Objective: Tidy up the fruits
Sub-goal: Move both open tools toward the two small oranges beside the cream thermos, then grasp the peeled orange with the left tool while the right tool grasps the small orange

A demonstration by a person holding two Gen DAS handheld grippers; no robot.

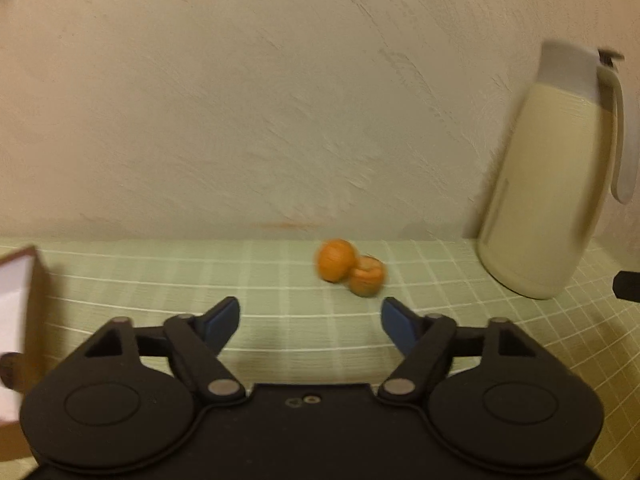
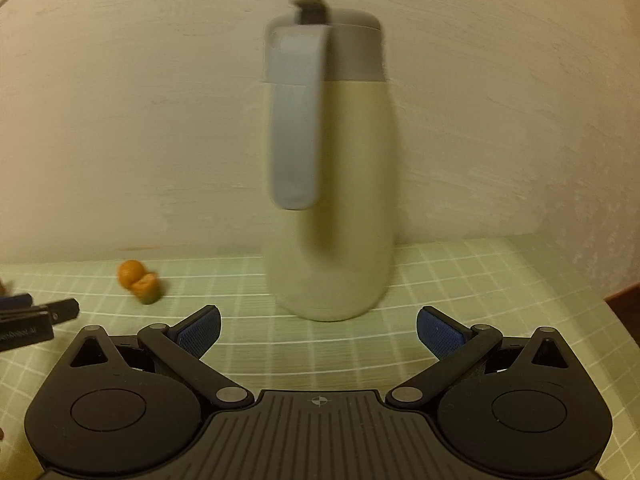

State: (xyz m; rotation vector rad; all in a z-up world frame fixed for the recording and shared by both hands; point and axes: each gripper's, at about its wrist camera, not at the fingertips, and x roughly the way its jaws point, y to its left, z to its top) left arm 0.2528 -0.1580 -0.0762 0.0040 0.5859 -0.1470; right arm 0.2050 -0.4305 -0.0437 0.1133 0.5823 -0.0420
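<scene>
Two small orange fruits lie touching each other on the green checked tablecloth near the wall: one round (image 1: 336, 260) and one lower to its right (image 1: 366, 276). They also show at the left of the right wrist view (image 2: 138, 280). My left gripper (image 1: 310, 320) is open and empty, just in front of the fruits. My right gripper (image 2: 318, 330) is open and empty, facing a cream jug. The left gripper's tip shows at the left edge of the right wrist view (image 2: 36, 316).
A tall cream jug with a grey lid and handle (image 2: 336, 184) stands on the cloth by the wall; it is at the right in the left wrist view (image 1: 548, 184). A brown box with a white inside (image 1: 18, 320) sits at the left. The table edge (image 2: 616, 320) is at the right.
</scene>
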